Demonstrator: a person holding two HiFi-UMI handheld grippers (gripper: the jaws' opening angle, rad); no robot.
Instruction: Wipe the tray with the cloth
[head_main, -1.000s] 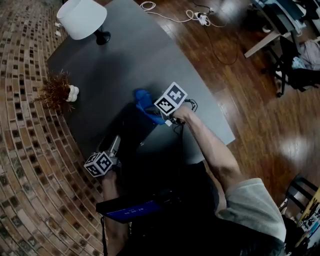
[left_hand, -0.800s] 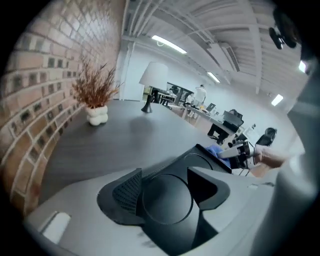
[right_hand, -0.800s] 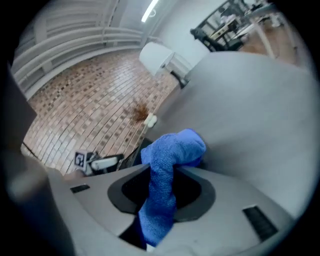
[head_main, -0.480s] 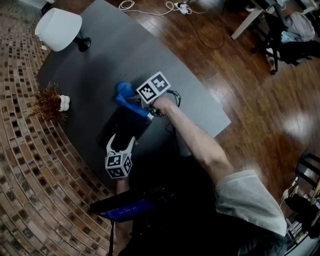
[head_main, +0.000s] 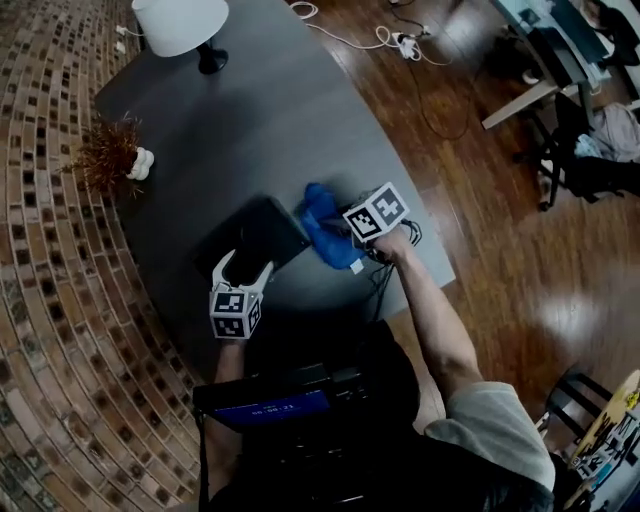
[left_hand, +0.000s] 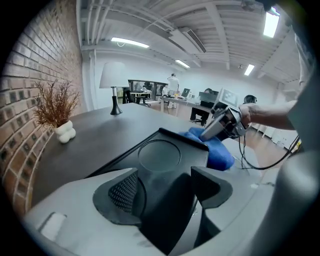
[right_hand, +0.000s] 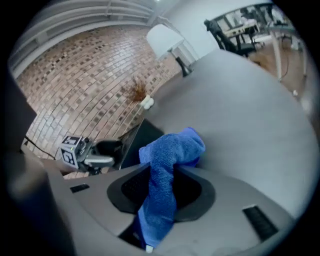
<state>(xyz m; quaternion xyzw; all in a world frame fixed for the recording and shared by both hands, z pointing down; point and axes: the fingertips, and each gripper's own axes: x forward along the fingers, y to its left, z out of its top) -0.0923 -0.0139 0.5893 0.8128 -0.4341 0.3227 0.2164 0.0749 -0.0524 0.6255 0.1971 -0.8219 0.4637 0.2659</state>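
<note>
Tray (head_main: 262, 232) one, cloth (head_main: 324, 236) one, lamp (head_main: 182, 22) one

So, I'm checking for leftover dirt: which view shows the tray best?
The left gripper view: the tray lies right ahead, rim and round recess plain. The head view shows it small and dark from above; the right gripper view shows only a dark edge beside the cloth.

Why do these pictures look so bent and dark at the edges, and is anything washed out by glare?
Head view: dim, the brick wall bows in curves, light glares off the wooden floor. Left gripper view: a black rim rings the picture, the ceiling lights burn white. Right gripper view: the blue cloth is crisp, the lamp looks washed out, corners go black.
</note>
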